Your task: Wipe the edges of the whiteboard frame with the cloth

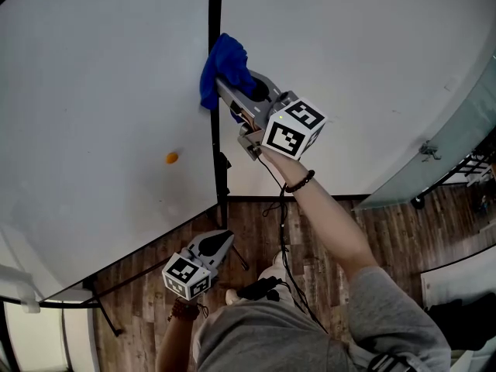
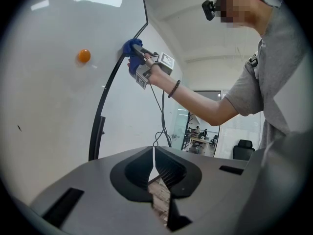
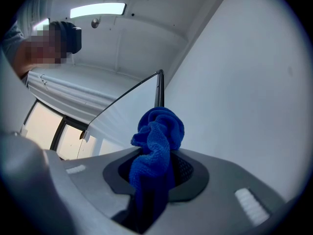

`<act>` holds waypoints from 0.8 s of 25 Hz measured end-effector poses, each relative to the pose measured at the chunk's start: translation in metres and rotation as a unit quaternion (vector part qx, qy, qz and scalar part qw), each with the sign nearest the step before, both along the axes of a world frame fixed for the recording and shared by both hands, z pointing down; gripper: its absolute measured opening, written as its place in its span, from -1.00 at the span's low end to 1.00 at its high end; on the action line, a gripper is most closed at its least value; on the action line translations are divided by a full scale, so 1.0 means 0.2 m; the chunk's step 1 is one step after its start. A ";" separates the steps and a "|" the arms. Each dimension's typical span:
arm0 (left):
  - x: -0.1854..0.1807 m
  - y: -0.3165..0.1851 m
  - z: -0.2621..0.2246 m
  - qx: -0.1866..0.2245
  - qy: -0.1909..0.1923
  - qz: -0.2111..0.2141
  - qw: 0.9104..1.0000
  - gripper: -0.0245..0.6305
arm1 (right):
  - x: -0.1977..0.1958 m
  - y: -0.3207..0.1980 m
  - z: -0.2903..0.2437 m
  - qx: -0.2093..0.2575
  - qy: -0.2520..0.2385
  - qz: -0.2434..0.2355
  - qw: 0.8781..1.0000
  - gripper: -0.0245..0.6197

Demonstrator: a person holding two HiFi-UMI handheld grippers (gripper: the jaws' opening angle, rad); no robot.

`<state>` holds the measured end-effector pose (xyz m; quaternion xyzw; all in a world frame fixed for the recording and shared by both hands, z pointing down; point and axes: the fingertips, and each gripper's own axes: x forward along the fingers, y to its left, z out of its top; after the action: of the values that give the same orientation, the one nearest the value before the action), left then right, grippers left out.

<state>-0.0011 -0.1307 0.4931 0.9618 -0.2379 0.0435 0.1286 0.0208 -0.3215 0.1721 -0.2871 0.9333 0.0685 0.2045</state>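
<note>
Faces the whiteboard [image 1: 93,91], with an orange magnet [image 1: 171,158] stuck to its white face at the left. Holds the left gripper [image 1: 223,240] low by the waist, well apart from the board, jaws closed together on nothing and pointing up toward the work.

Presses the cloth [image 1: 223,67] against the black frame edge [image 1: 215,138] that runs up the board's right side, well above the magnet. Grips that cloth in the right gripper [image 1: 226,90], jaws clamped on its middle, so a bunched blue wad sticks out ahead of the tips and a tail hangs back through them. Looks to be touching the frame, though the wad hides the exact contact.

Reaches up and forward with the right arm [image 1: 325,215] nearly straight, wrist cocked slightly inward, marker cube turned toward the head camera.

Judging by the folds: soft, light, limp microfibre, in no danger of damage, likely to drag and bunch rather than slide. Best taken by the middle, as here, with enough wad proud of the jaws to wrap the edge and keep the hard tips off the frame.
</note>
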 end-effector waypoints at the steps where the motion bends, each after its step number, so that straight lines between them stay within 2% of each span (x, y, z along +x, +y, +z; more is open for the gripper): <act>1: 0.00 0.00 0.00 0.000 -0.001 0.001 1.000 -0.86 | 0.00 0.00 0.00 0.000 0.002 0.002 1.000 -0.57; 20: 0.01 -0.04 0.00 -0.009 -0.003 0.002 1.000 -0.86 | -0.01 -0.03 0.17 -0.016 0.016 0.010 1.000 -0.57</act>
<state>-0.0001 -0.1382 0.4940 0.9611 -0.2356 0.0487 0.1360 0.0194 -0.3271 0.2067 -0.2983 0.9347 0.0598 0.1839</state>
